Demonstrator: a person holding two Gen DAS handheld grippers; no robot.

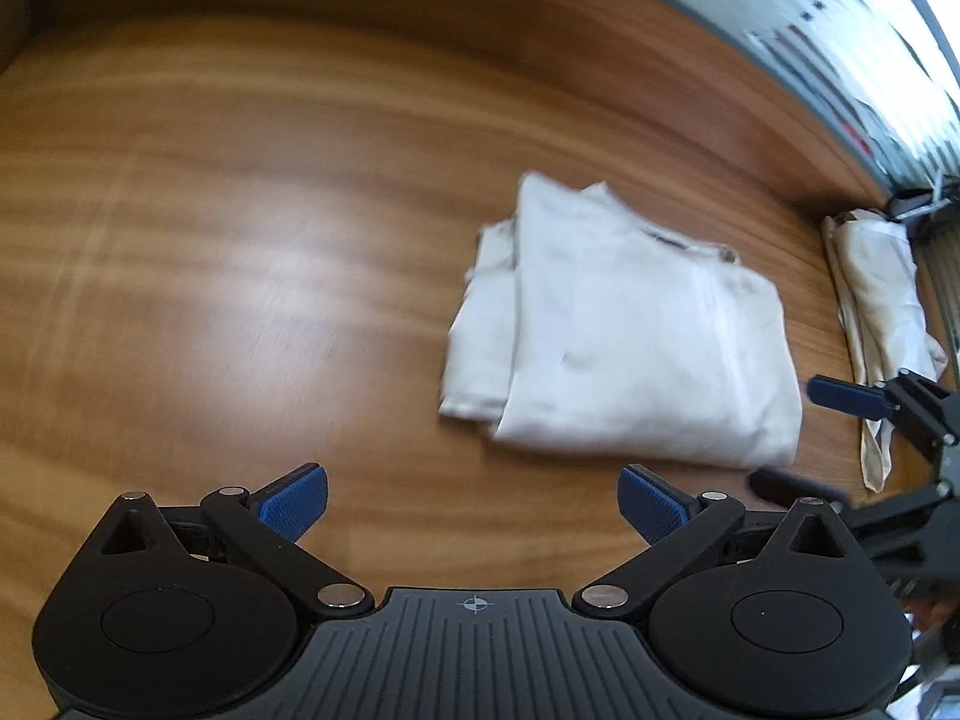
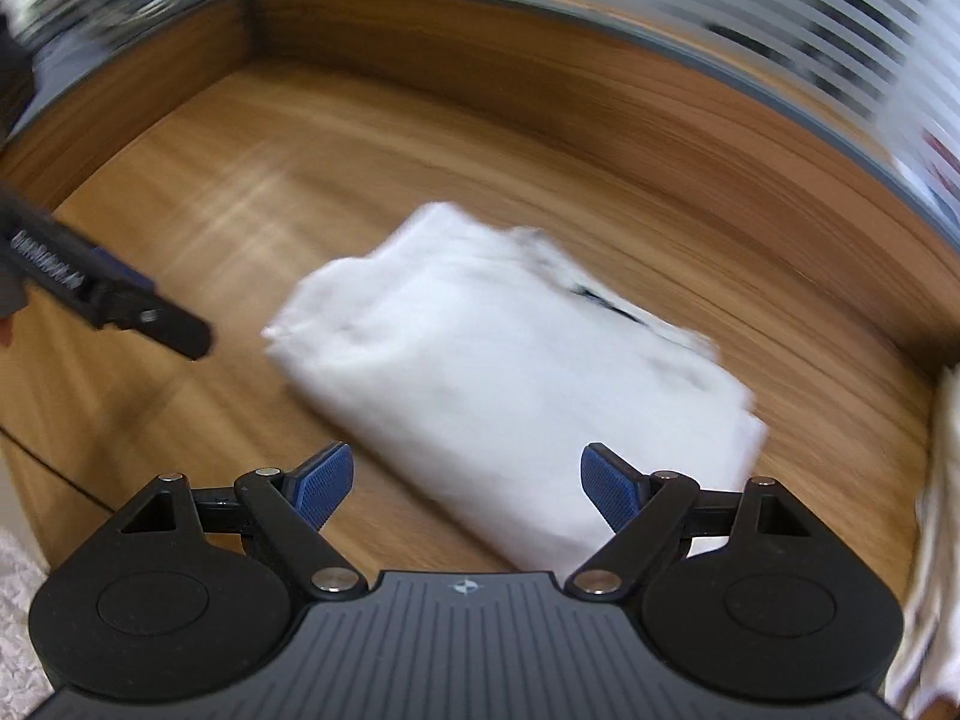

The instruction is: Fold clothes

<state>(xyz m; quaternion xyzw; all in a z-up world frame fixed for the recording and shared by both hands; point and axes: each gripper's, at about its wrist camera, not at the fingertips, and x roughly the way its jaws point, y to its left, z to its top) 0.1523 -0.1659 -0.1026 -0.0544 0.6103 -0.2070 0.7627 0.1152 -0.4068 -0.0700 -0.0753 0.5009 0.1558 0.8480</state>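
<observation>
Clearly, from the left wrist view, the left gripper [image 1: 474, 501] has its jaws spread wide with nothing between them, hanging over bare tabletop [image 1: 240, 240]. The folded white shirt [image 1: 624, 336] lies to its right, flat but with one layer poking out unevenly on its left side. A second, cream garment [image 1: 876, 312] lies further right, near the tabletop's edge. The right gripper [image 1: 804, 438] shows at the frame's right edge, one blue pad just beside the shirt's corner. The risk here is that pad snagging the corner and dragging the top layer open.

From the right wrist view, the right gripper [image 2: 465, 483] is also released, jaws apart and empty, poised over the shirt's [image 2: 510, 372] near edge. Its right pad looks close above the cloth; whether it touches I cannot tell through the blur. A low sweep could catch the fold and undo it. The left gripper [image 2: 150, 312] sits off to the left, apart from the shirt.
</observation>
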